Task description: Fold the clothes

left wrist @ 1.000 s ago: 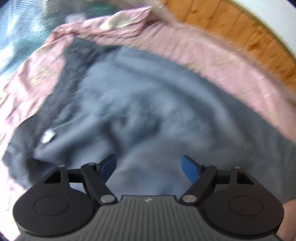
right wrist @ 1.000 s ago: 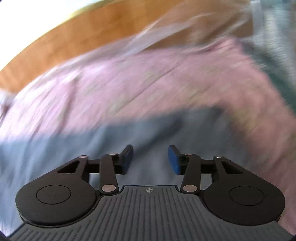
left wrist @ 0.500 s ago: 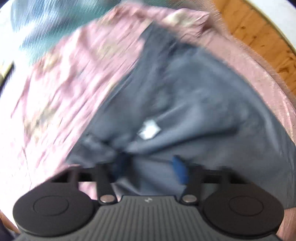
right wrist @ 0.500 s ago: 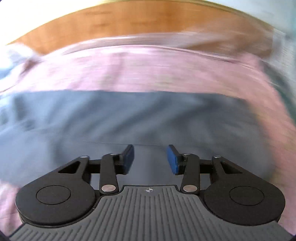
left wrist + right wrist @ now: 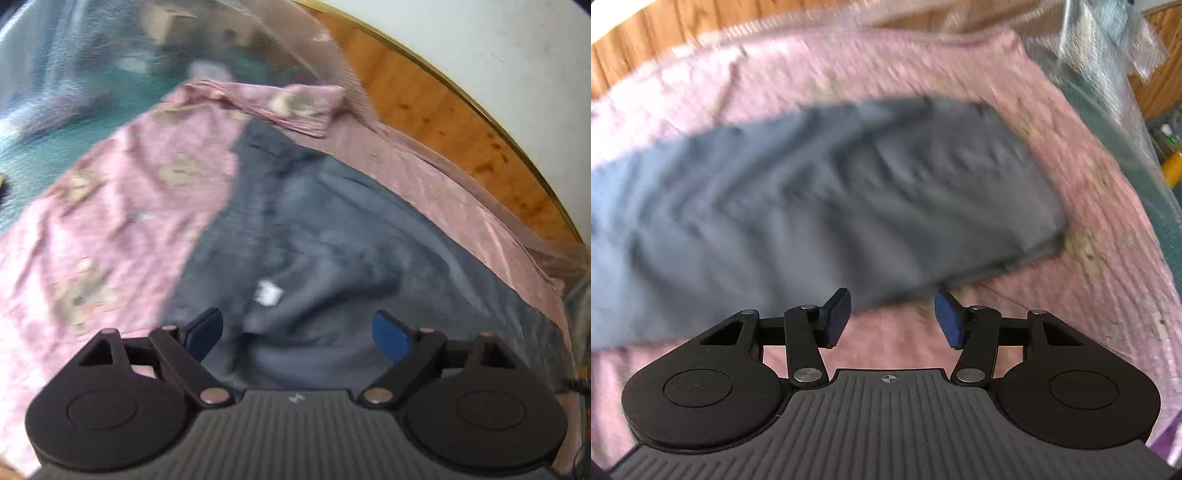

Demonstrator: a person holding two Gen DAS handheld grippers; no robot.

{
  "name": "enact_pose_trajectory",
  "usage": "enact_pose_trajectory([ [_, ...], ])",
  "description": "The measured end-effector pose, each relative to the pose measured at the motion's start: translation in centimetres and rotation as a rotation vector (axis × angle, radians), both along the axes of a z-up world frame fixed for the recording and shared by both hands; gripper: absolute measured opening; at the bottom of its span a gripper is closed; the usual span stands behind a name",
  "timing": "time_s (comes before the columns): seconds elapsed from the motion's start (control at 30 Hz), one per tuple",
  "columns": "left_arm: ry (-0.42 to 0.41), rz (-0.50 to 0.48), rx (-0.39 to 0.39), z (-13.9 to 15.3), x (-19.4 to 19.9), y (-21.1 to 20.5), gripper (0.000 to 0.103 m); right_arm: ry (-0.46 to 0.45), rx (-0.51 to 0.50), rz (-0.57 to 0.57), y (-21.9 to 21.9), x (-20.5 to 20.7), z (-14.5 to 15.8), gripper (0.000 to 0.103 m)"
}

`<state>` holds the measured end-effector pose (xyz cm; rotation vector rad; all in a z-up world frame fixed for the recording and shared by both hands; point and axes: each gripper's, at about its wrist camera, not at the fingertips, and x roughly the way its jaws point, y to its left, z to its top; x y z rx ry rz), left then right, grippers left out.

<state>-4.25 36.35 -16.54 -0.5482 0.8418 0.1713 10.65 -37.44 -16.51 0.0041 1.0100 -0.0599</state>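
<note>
In the left wrist view, a dark grey garment (image 5: 332,236) is being shown lying on a pink patterned bedspread (image 5: 110,229), with a wooden board (image 5: 443,122) and a white wall behind. It looks like trousers, but that cannot be told for sure. A small white tag (image 5: 269,293) is being seen on the cloth, near the left gripper (image 5: 297,334). The jaws have just been opening and are being held wide apart, with a bunched fold of the grey cloth lying between them but not pinched. The near end is being left crumpled here, so this part of the fold is judged to be unfinished. In this view the garment is stretching away from the gripper toward the far right. In the right wrist view, the same dark grey garment (image 5: 827,206) is being seen as a long band lying flat across the pink patterned bedspread (image 5: 1089,258). Its long side is running from left to right, and its right end is looking square and neat. The right gripper (image 5: 892,317) is being held just past the near edge, over the bedspread. Its jaws have just been opening and are spread, with nothing pinched. One lengthwise fold is judged to be done already, and folding the band shorter is judged to be left.
</note>
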Motion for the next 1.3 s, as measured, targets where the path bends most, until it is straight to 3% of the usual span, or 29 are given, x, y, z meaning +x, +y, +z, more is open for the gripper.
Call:
enact_pose_trajectory([
  [0.17, -0.017, -0.048, -0.043, 0.2, 3.1, -3.4, 0.087, -0.038, 0.052, 0.087, 4.1, 2.6, 0.5, 0.063],
  [0.3, -0.025, -0.154, -0.051, 0.2, 7.8, -11.1, 0.089, -0.058, 0.081, 0.162, 6.0, 4.7, 0.2, 0.065],
  [0.4, 0.029, -0.23, -0.049, -1.1, 11.6, -18.9, 0.089, -0.055, 0.077, 0.208, 6.2, 6.1, -0.7, 0.068],
  [0.5, 0.108, -0.292, 0.009, -3.1, 14.7, -25.7, 0.089, -0.021, 0.071, 0.235, 4.7, 7.4, -2.3, 0.068],
  [0.57, 0.169, -0.273, 0.036, -4.4, 15.9, -28.6, 0.089, 0.021, 0.046, 0.249, 3.2, 8.1, -3.5, 0.069],
  [0.63, 0.228, -0.235, 0.069, -5.7, 16.6, -30.6, 0.089, 0.018, 0.02, 0.283, 1.4, 8.2, -4.0, 0.083],
  [0.83, 0.312, -0.13, 0.193, -6.7, 16.8, -32.8, 0.092, -0.035, 0.027, 0.368, -5.0, 8.2, -4.0, 0.083],
  [0.97, 0.355, -0.023, 0.231, -6.7, 16.7, -32.1, 0.092, -0.065, 0.03, 0.327, -11.6, 7.6, -4.6, 0.083],
  [1.0, 0.337, -0.014, 0.205, -5.9, 16.8, -32.5, 0.089, -0.067, 0.037, 0.303, -13.2, 7.1, -4.5, 0.077],
  [1.03, 0.318, -0.005, 0.18, -5.2, 16.9, -32.8, 0.086, -0.07, 0.055, 0.285, -14.6, 6.6, -4.0, 0.061],
  [1.07, 0.3, 0.004, 0.154, -4.4, 17.0, -33.1, 0.086, -0.077, 0.085, 0.261, -16.0, 6.1, -3.4, 0.058],
  [1.1, 0.281, 0.007, 0.13, -3.7, 17.2, -33.6, 0.086, -0.093, 0.127, 0.212, -17.5, 5.4, -2.8, 0.063],
  [1.13, 0.261, -0.036, 0.117, -3.1, 18.1, -35.4, 0.088, -0.11, 0.171, 0.157, -19.1, 4.7, -2.1, 0.069],
  [1.23, 0.199, -0.162, 0.076, -1.3, 20.9, -40.7, 0.089, -0.063, 0.307, 0.025, -22.6, 4.2, -3.4, 0.064],
  [1.3, 0.164, -0.268, 0.058, -0.3, 23.4, -45.2, 0.089, -0.047, 0.345, 0.017, -23.0, 4.3, -4.5, 0.066],
])
